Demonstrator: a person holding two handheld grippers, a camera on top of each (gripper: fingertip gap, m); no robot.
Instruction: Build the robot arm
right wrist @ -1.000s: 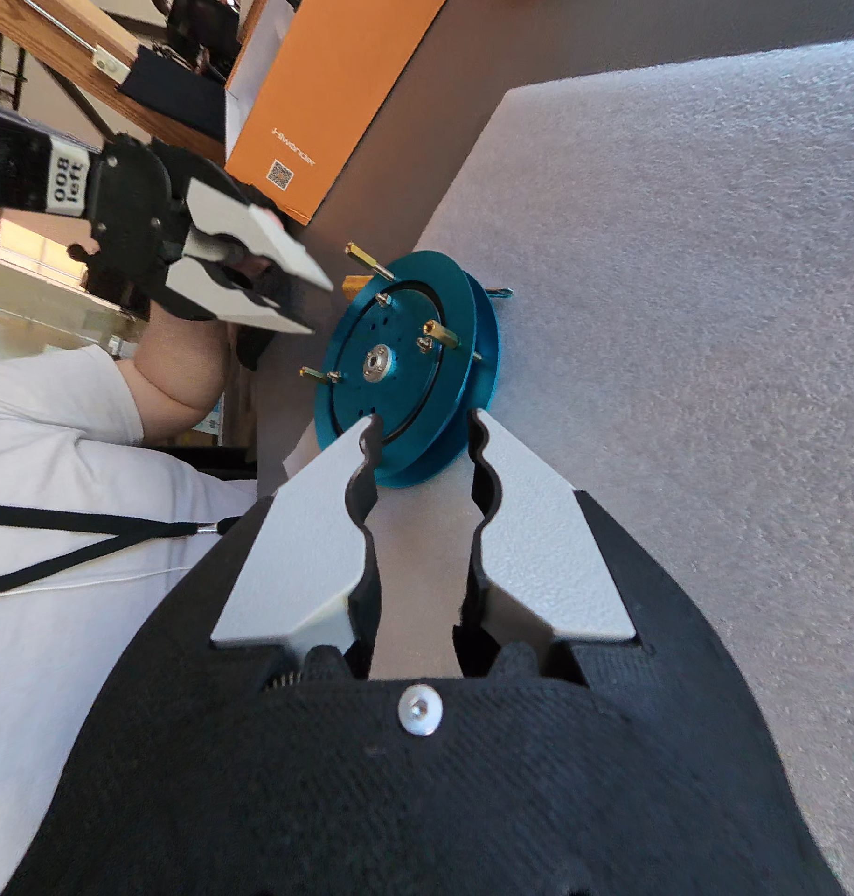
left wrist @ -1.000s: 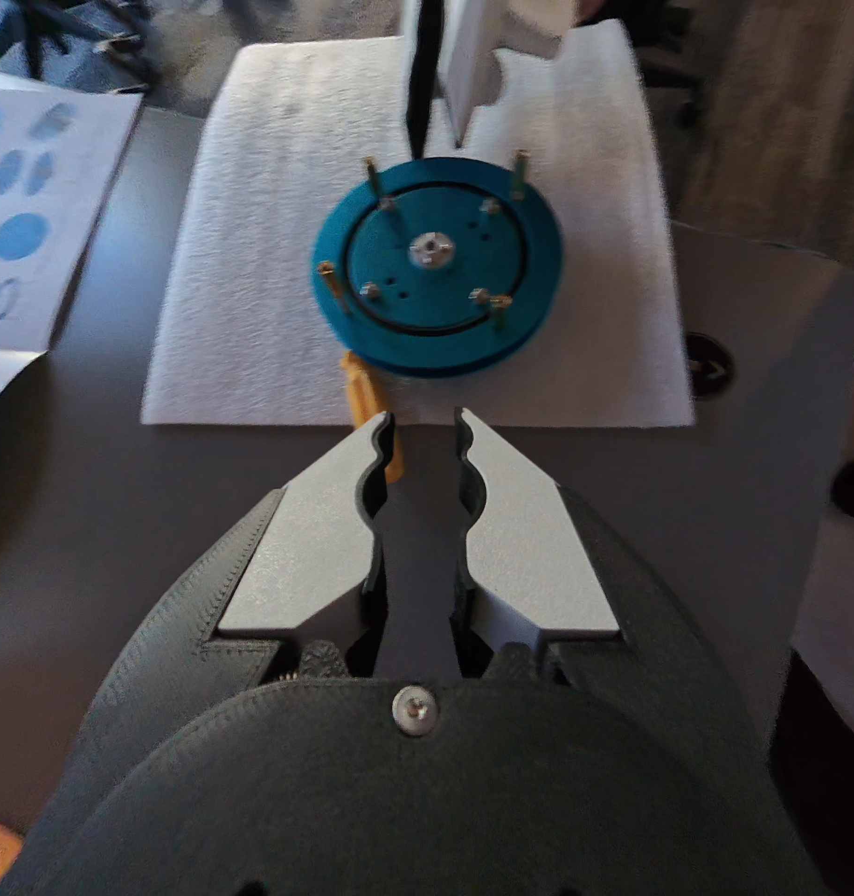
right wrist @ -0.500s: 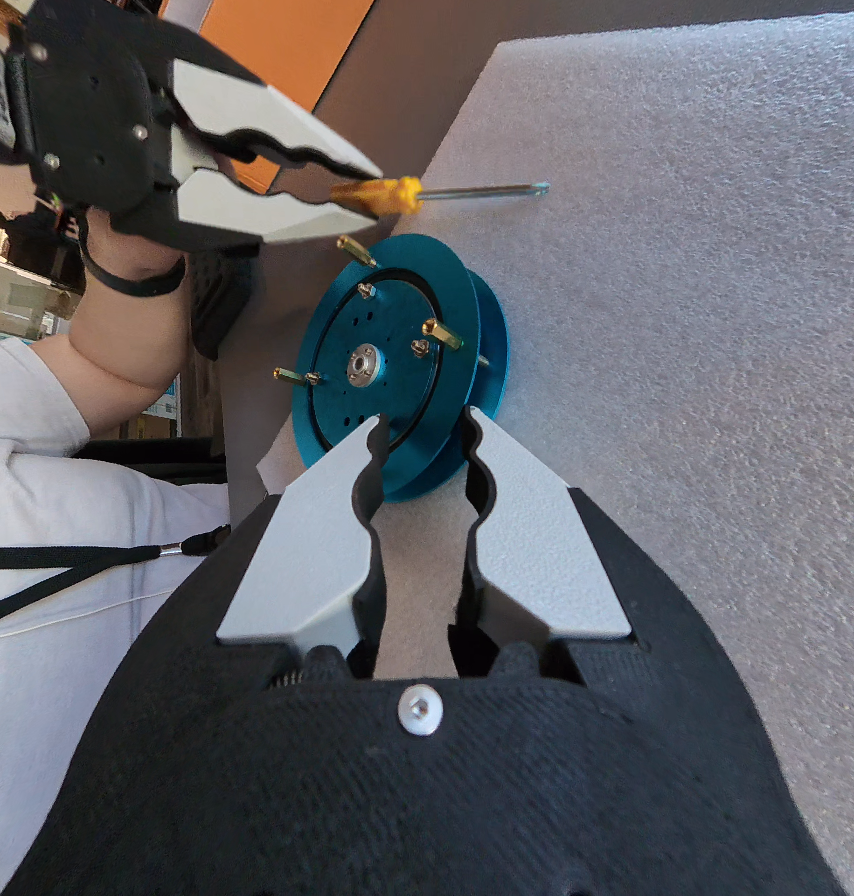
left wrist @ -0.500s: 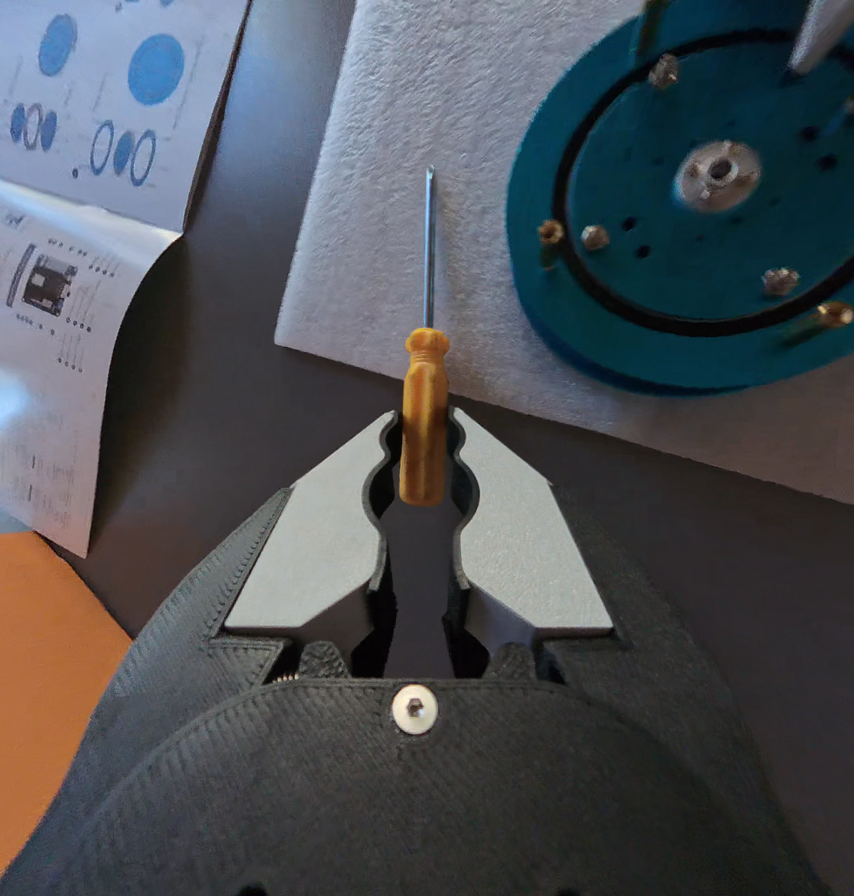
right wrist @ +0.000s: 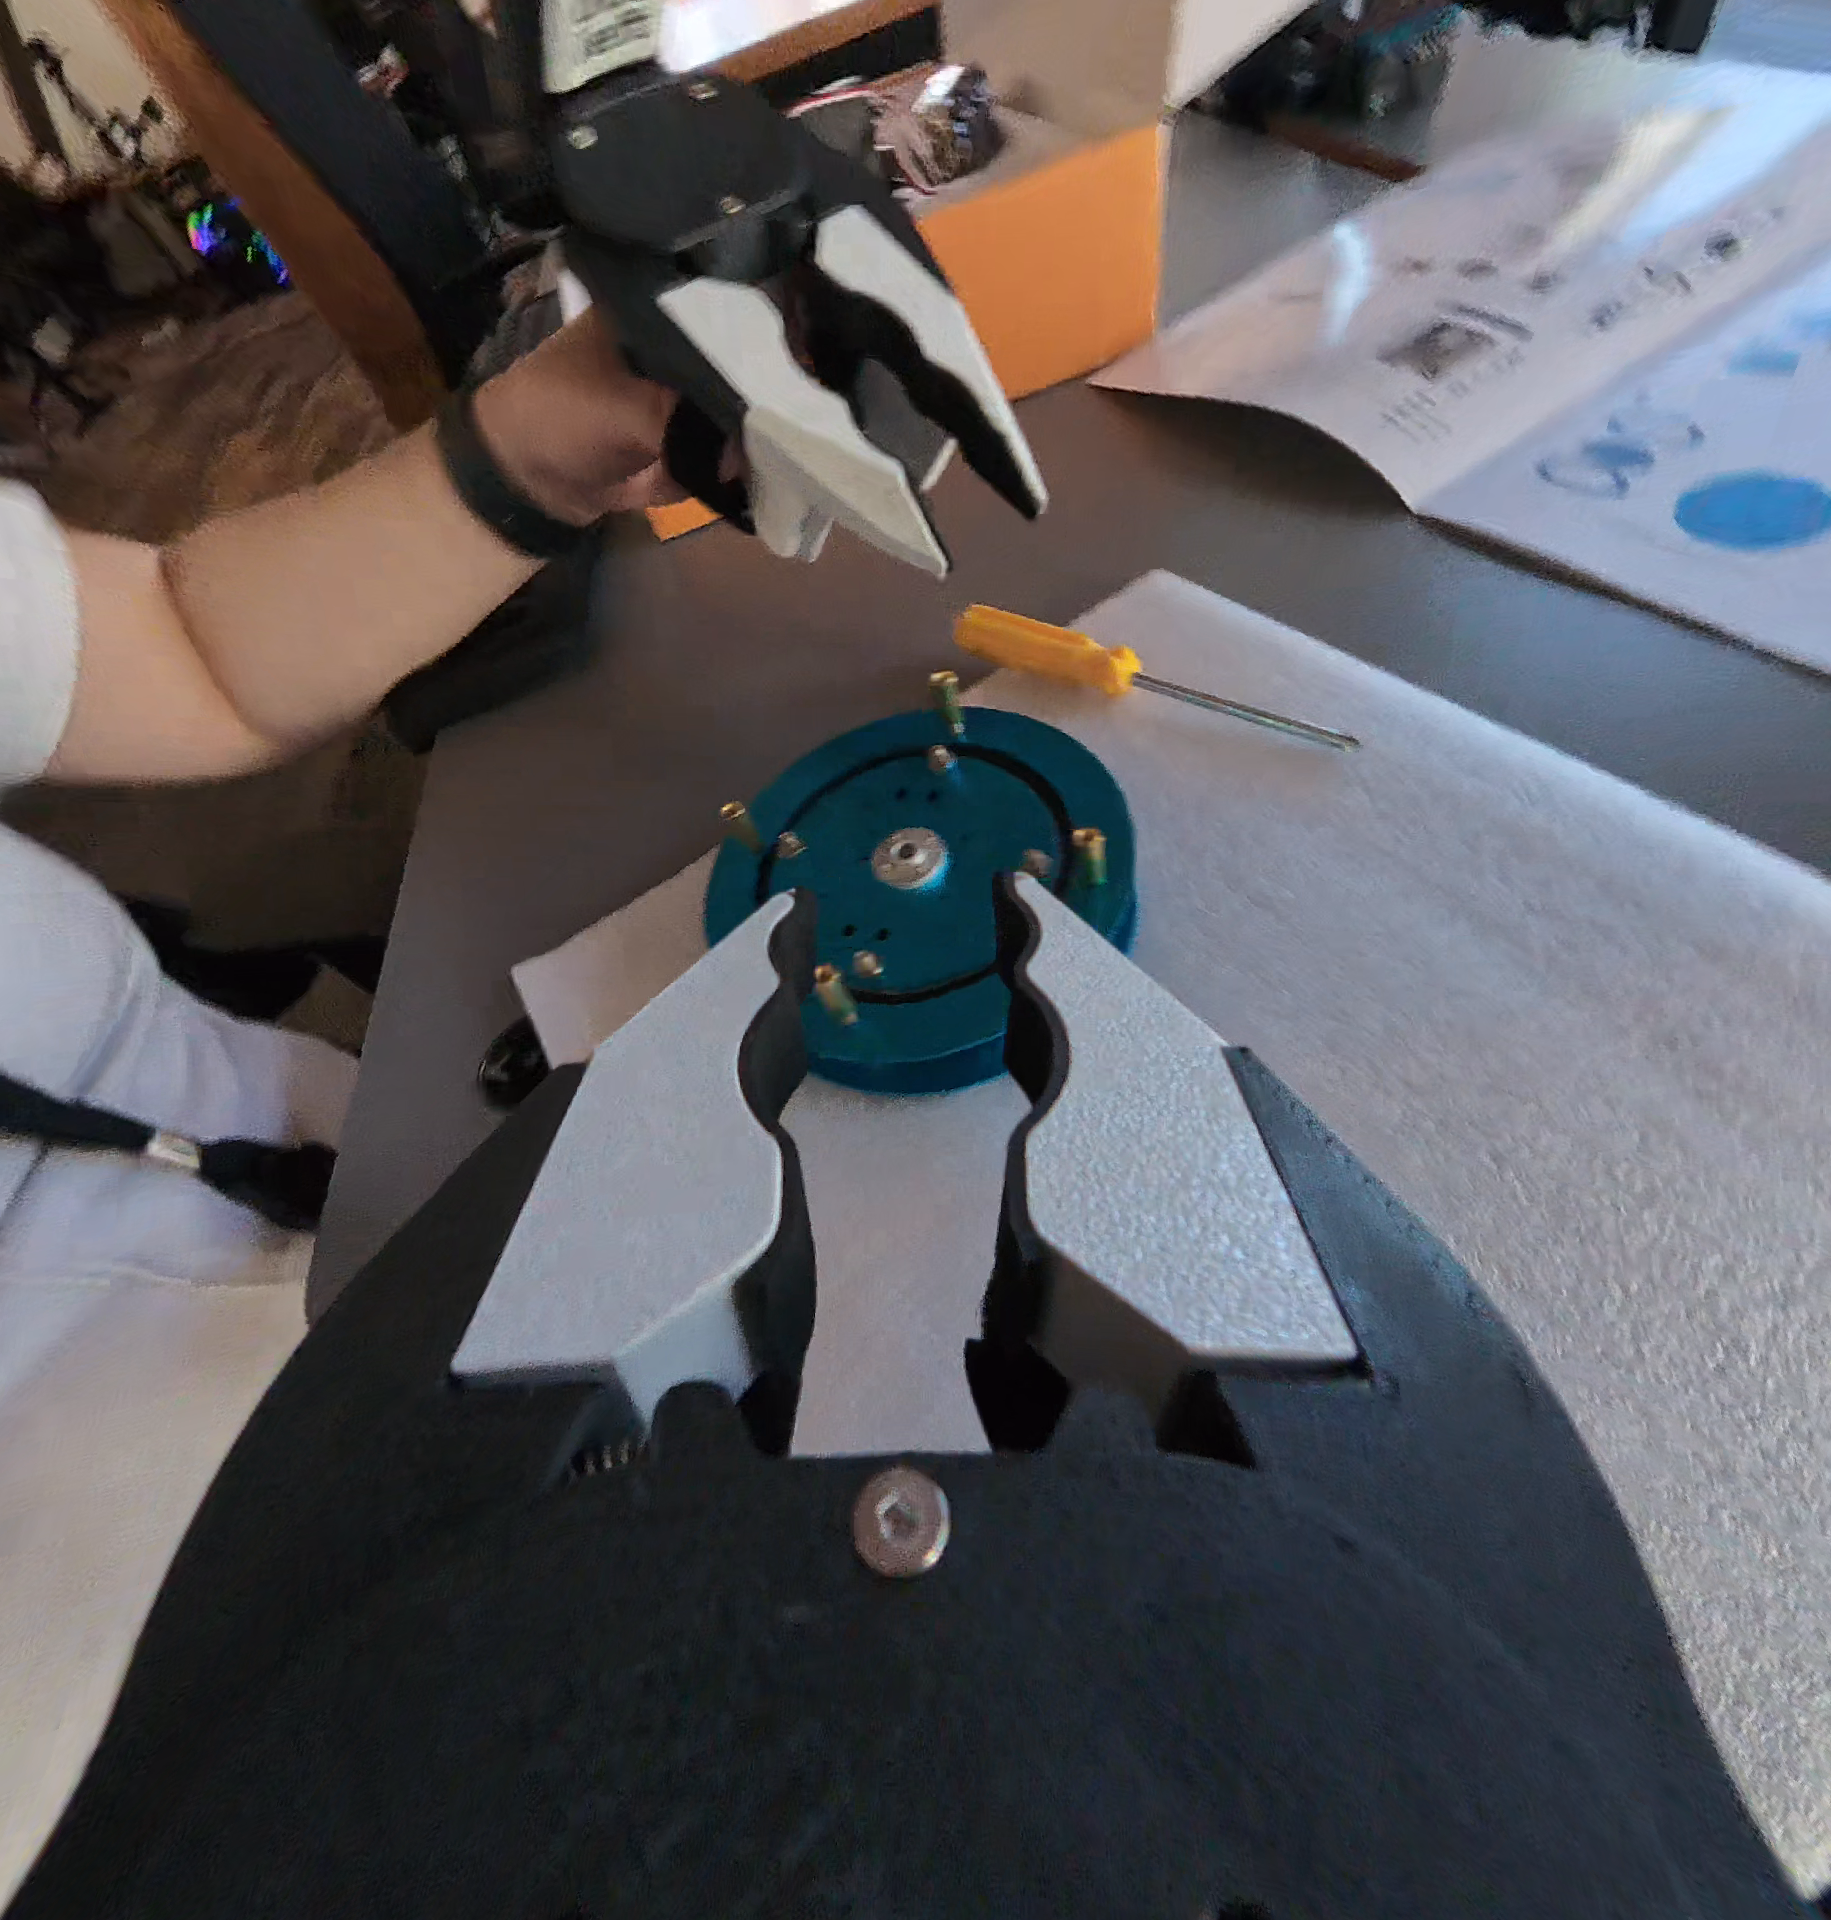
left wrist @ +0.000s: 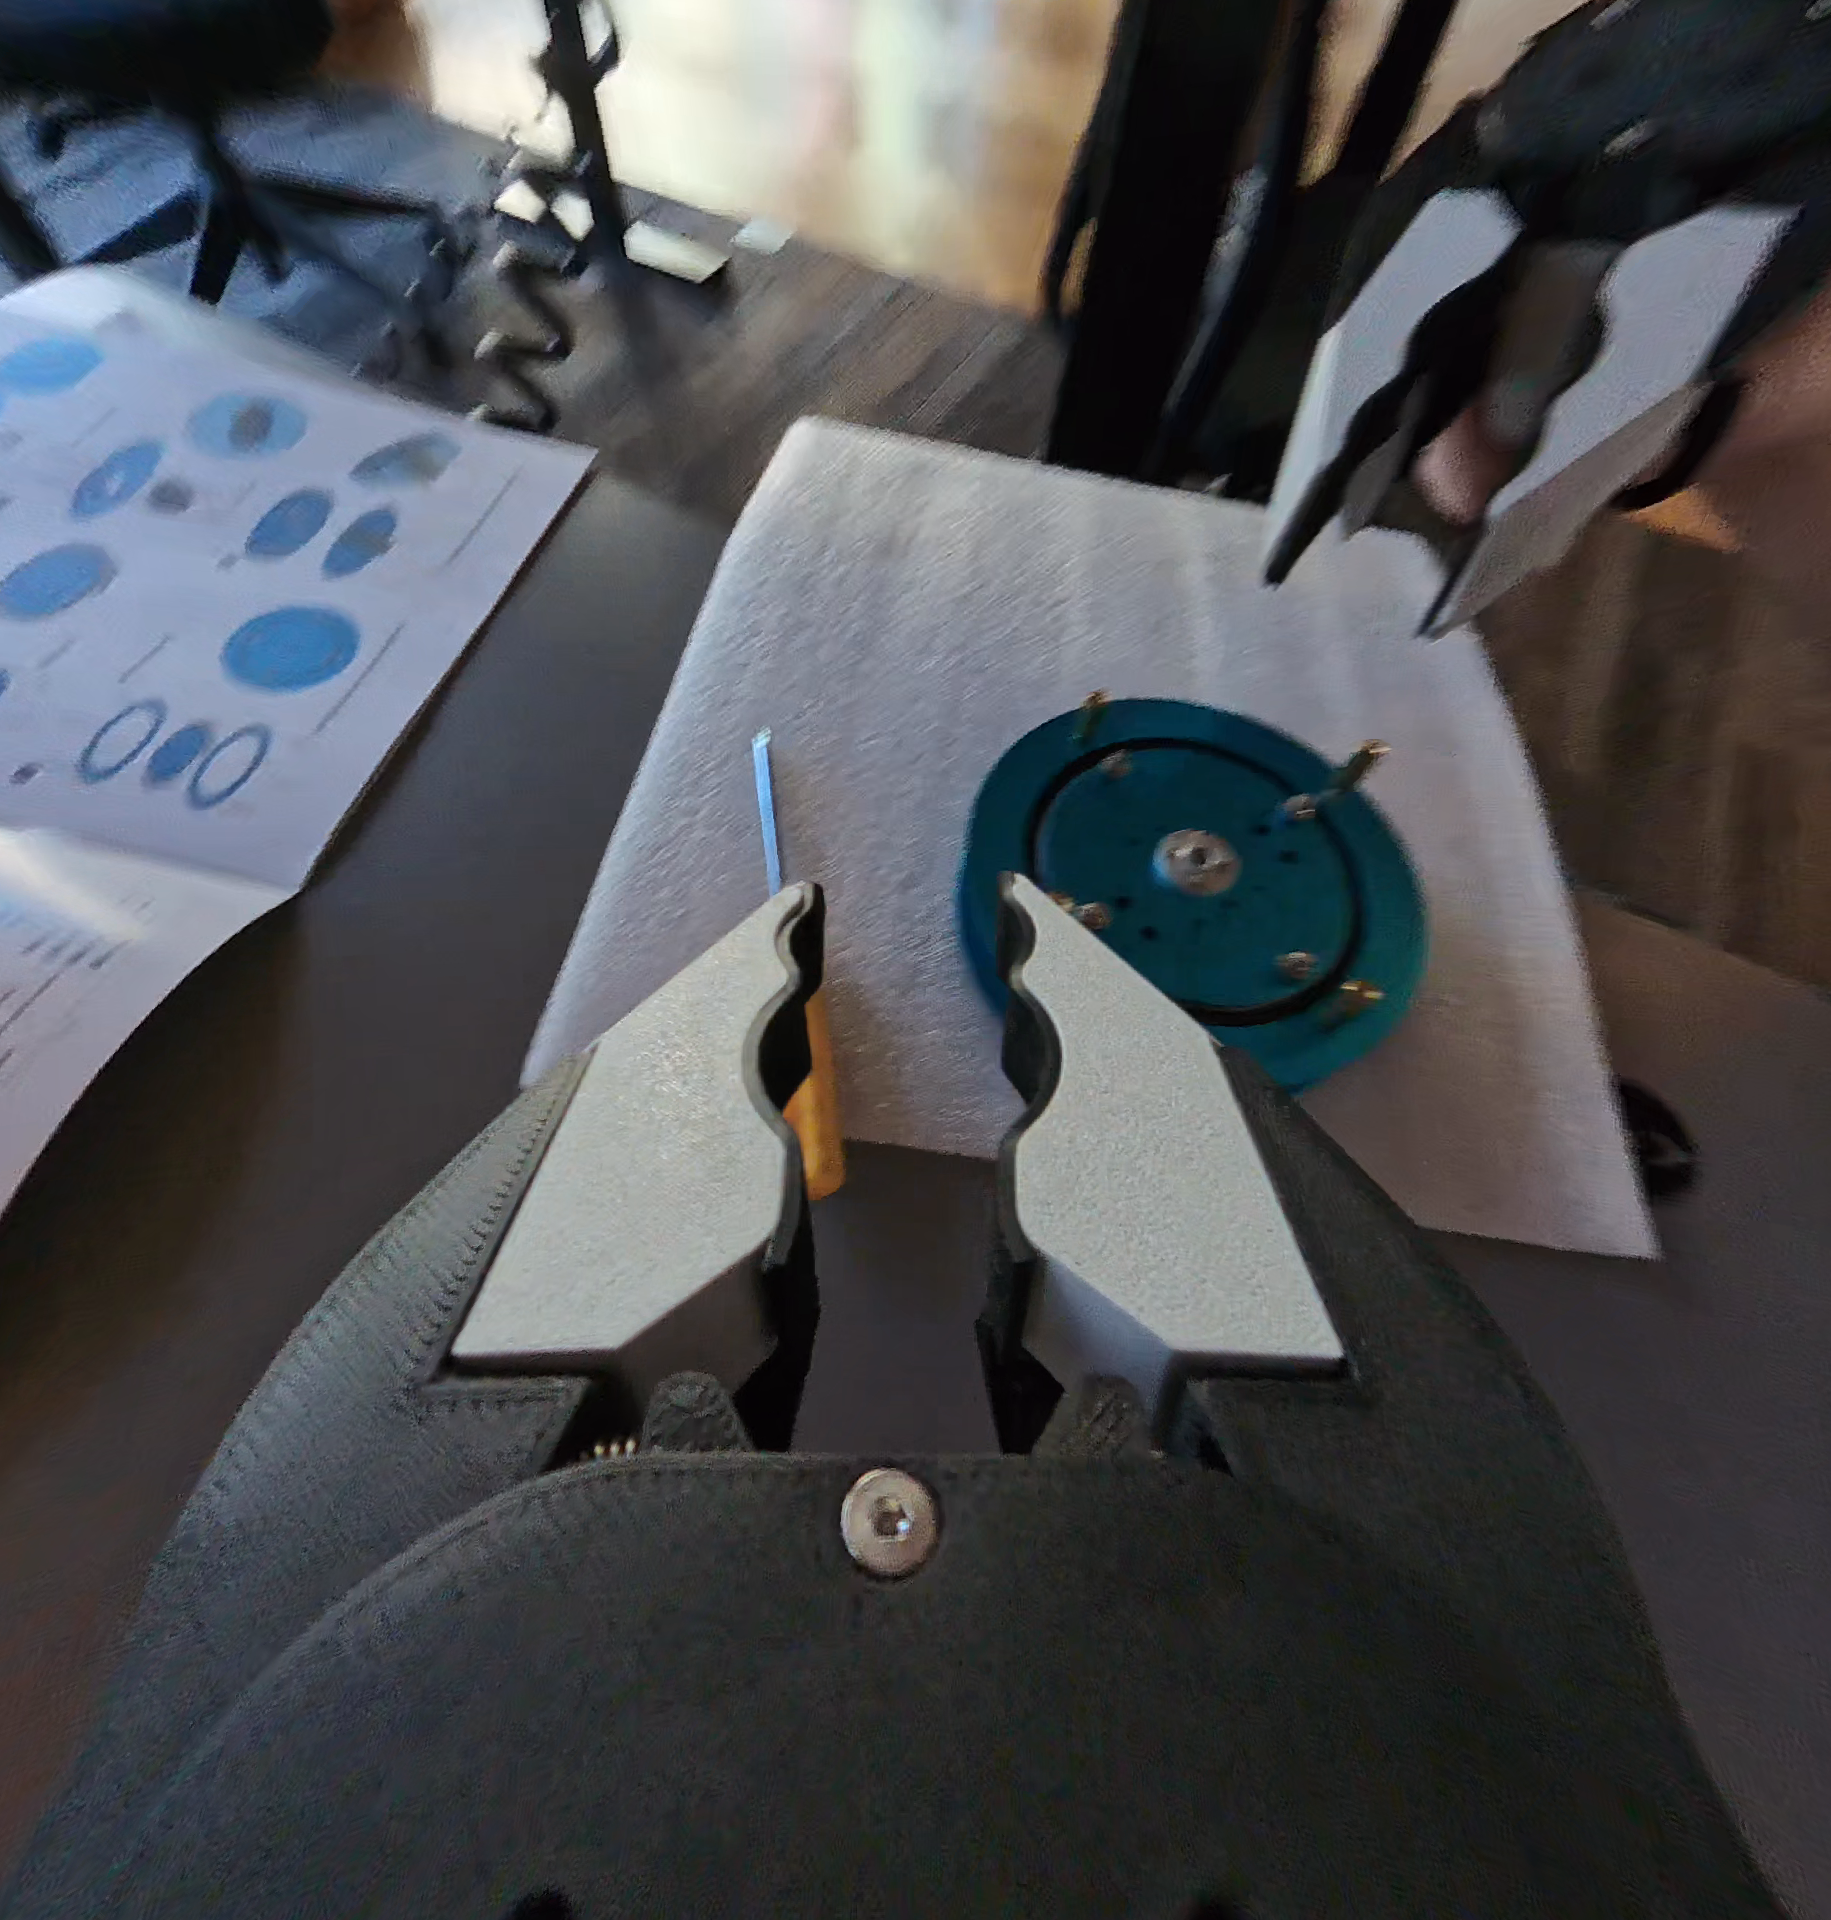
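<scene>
Dark tabletop (left wrist: 350,1091) under white foam sheet (left wrist: 994,623), blue disc (right wrist: 921,914) with brass standoffs on it, yellow screwdriver (right wrist: 1046,649) lying beside, left gripper (left wrist: 906,904) open, empty above its handle, right gripper (right wrist: 900,894) open over disc, printed sheets (left wrist: 163,582) nearby.

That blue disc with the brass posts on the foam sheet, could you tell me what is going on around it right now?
A person holds a two-finger gripper in each hand, and both are open and empty. The left gripper hovers above the yellow-handled screwdriver, which lies half on the dark table, its shaft on the white foam sheet. The right gripper hangs over the blue disc without gripping it. An open instruction booklet lies nearby.
</scene>
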